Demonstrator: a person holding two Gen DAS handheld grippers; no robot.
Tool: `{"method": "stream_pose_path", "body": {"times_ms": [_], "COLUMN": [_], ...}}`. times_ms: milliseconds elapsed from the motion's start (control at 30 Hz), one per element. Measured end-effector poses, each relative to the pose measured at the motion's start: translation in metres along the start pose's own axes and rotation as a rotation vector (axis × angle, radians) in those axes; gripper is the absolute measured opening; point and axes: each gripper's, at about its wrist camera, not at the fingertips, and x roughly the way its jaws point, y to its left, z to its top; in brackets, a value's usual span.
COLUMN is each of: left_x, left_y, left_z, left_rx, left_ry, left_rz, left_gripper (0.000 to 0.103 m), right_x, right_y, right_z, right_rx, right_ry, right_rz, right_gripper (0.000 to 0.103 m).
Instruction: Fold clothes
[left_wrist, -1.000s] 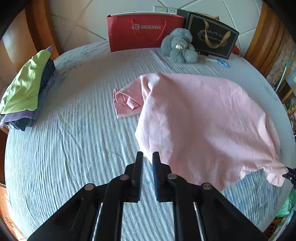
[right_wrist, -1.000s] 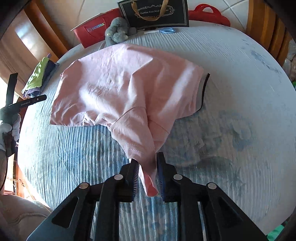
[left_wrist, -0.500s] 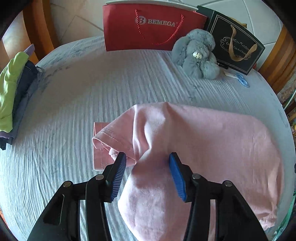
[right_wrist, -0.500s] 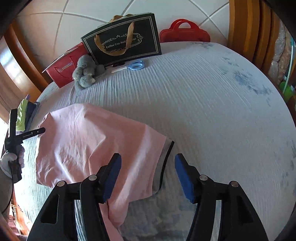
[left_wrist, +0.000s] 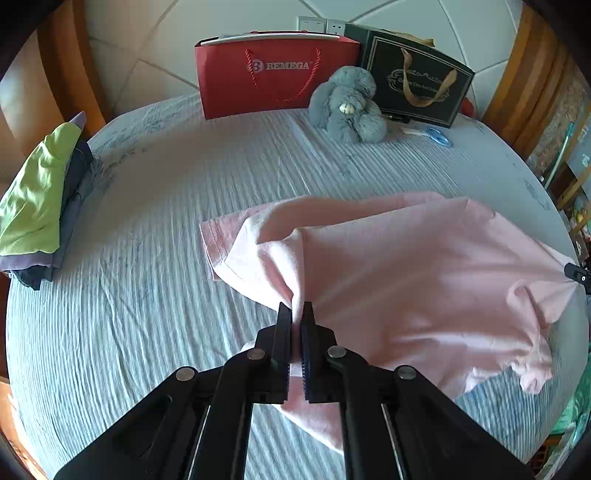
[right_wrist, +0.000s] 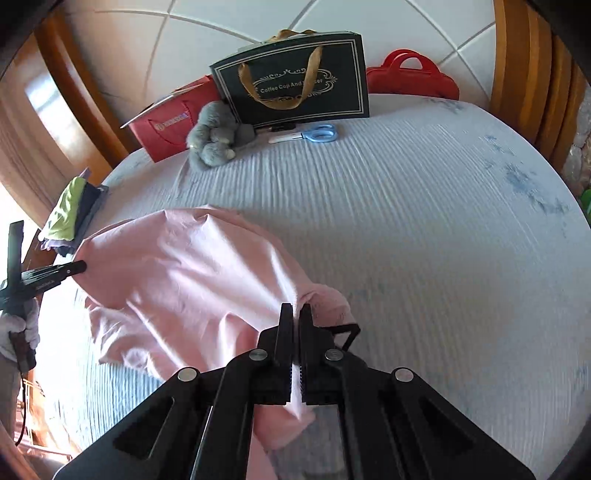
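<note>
Bright daylight from the left, soft shadows, fisheye-warped edges, sharp focus

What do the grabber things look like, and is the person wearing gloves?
Both grippers, left and right, are black, with silver round bolts and ribbed blue pads inside. The hand holding the left one wears a white glove.
</note>
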Motion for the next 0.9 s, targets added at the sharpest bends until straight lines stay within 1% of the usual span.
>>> {"method": "stream_pose_path", "body": {"times_ms": [100, 167, 200, 233, 267, 300, 333, 367, 400, 433, 467, 500, 533, 567, 633, 700, 800, 900], "left_x": [-0.002, 0.009, 0.015, 0.019, 0.020, 0.017, 0.010, 0.002, -0.007, -0.017, -0.026, -0.034, -0.040, -0.045, -0.042, -0.027, -0.001, 0.028], "left_y": [-0.002, 0.000, 0.004, 0.010, 0.017, 0.023, 0.027, 0.032, 0.036, 0.039, 0.042, 0.045, 0.048, 0.052, 0.061, 0.065, 0.064, 0.058], "left_z": [-0.038, -0.062, -0.072, -0.079, -0.084, -0.085, -0.082, -0.079, -0.073, -0.067, -0.060, -0.053, -0.045, -0.037, -0.018, -0.007, 0.007, 0.012], "left_rx": [0.068, 0.084, 0.069, 0.039, 0.005, -0.022, -0.039, -0.055, -0.060, -0.064, -0.068, -0.071, -0.082, -0.093, -0.117, -0.130, -0.139, -0.122], "left_ry": [0.074, 0.147, 0.178, 0.196, 0.203, 0.194, 0.168, 0.142, 0.110, 0.079, 0.046, 0.013, -0.017, -0.046, -0.075, -0.066, -0.038, 0.004], "left_rz": [-0.003, 0.000, 0.000, -0.008, -0.020, -0.027, -0.022, -0.016, -0.014, -0.012, -0.007, -0.002, 0.007, 0.017, 0.026, 0.032, 0.038, 0.046], "left_gripper": [0.003, 0.005, 0.007, 0.008, 0.013, 0.016, 0.025, 0.031, 0.033, 0.036, 0.040, 0.041, 0.041, 0.042, 0.043, 0.043, 0.043, 0.043], "right_x": [-0.019, -0.032, -0.039, -0.041, -0.043, -0.045, -0.047, -0.049, -0.051, -0.053, -0.055, -0.057, -0.059, -0.061, -0.065, -0.069, -0.042, -0.015], "right_y": [-0.001, -0.001, -0.001, -0.001, 0.000, 0.000, 0.000, 0.001, 0.001, 0.001, 0.002, 0.002, 0.002, 0.003, 0.003, 0.004, 0.017, 0.030], "right_z": [-0.040, -0.066, -0.079, -0.076, -0.070, -0.065, -0.060, -0.054, -0.049, -0.044, -0.038, -0.033, -0.027, -0.022, -0.011, -0.001, 0.016, 0.033], "right_rx": [0.001, 0.002, 0.003, 0.003, 0.003, 0.003, 0.003, 0.003, 0.003, 0.004, 0.004, 0.004, 0.004, 0.004, 0.004, 0.005, -0.008, -0.022], "right_ry": [0.028, 0.046, 0.056, 0.043, 0.028, 0.013, -0.002, -0.018, -0.033, -0.048, -0.063, -0.078, -0.093, -0.108, -0.138, -0.168, -0.128, -0.085], "right_rz": [0.044, 0.074, 0.088, 0.087, 0.084, 0.081, 0.078, 0.076, 0.073, 0.070, 0.067, 0.064, 0.061, 0.058, 0.053, 0.047, 0.073, 0.100], "right_gripper": [0.002, 0.002, 0.002, 0.004, 0.006, 0.011, 0.014, 0.014, 0.016, 0.023, 0.028, 0.035, 0.038, 0.038, 0.038, 0.038, 0.038, 0.038]}}
